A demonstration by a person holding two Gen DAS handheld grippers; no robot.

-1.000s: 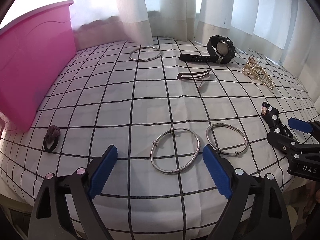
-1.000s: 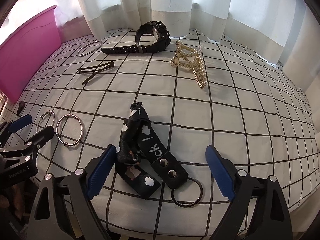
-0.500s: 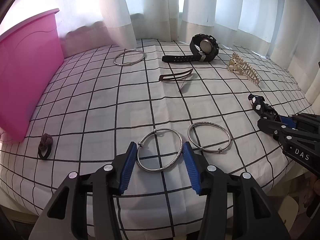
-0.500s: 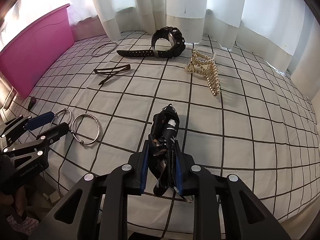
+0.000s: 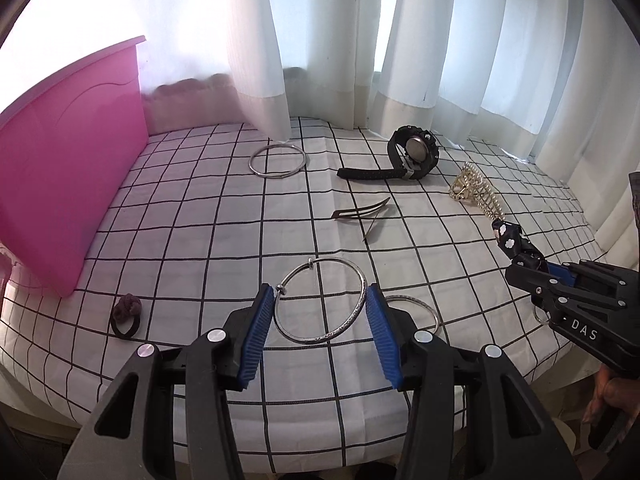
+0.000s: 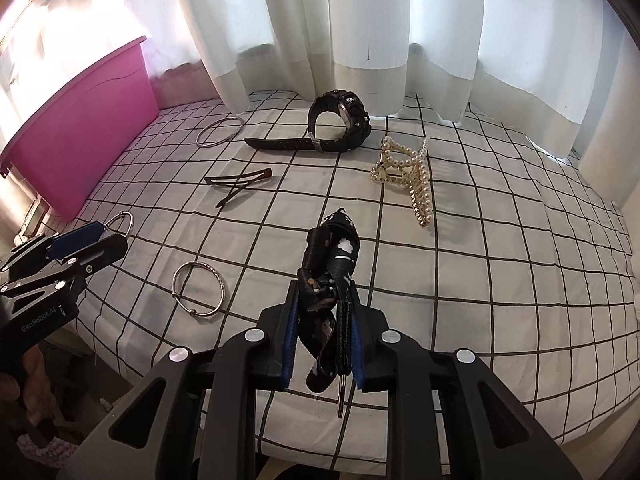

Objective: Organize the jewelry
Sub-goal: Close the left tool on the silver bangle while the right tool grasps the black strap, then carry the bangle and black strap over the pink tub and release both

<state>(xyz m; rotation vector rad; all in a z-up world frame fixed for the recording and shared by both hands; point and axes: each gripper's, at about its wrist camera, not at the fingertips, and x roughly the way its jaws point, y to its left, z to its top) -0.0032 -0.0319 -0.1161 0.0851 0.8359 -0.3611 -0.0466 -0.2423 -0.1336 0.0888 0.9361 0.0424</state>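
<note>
1. Bangle (image 5: 322,301), silver with small beads on its rim, is pinched across its width by the left tool (image 5: 320,322); the blue pads (image 5: 256,332) press on both sides of the ring, which is held lifted off the checked cloth (image 5: 224,240).
2. Strap keychain (image 6: 330,276), black with white cloud shapes, is clamped between the narrowly closed pads of the right tool (image 6: 323,344); its upper end sticks out forward past the fingertips and its metal ring hangs below them.
3. A second silver bangle (image 6: 199,288) is left lying flat on the cloth between the two tools; from the left wrist view it is partly hidden behind the right-hand finger.
4. A plain silver hoop (image 5: 278,161) is seen flat on the cloth near the curtain (image 5: 340,40), well apart from both tools.
5. A black wristwatch (image 6: 326,130) is set on its side farther back, with its strap stretched toward the hoop.
6. A pearl hair claw (image 6: 406,178) is placed just beside the watch, and a dark hair clip (image 6: 236,184) lies between the hoop and the keychain.
7. A dark hair tie (image 5: 127,314) is seen near the cloth's front edge, close to the pink bin (image 5: 68,184) standing at the left side.
</note>
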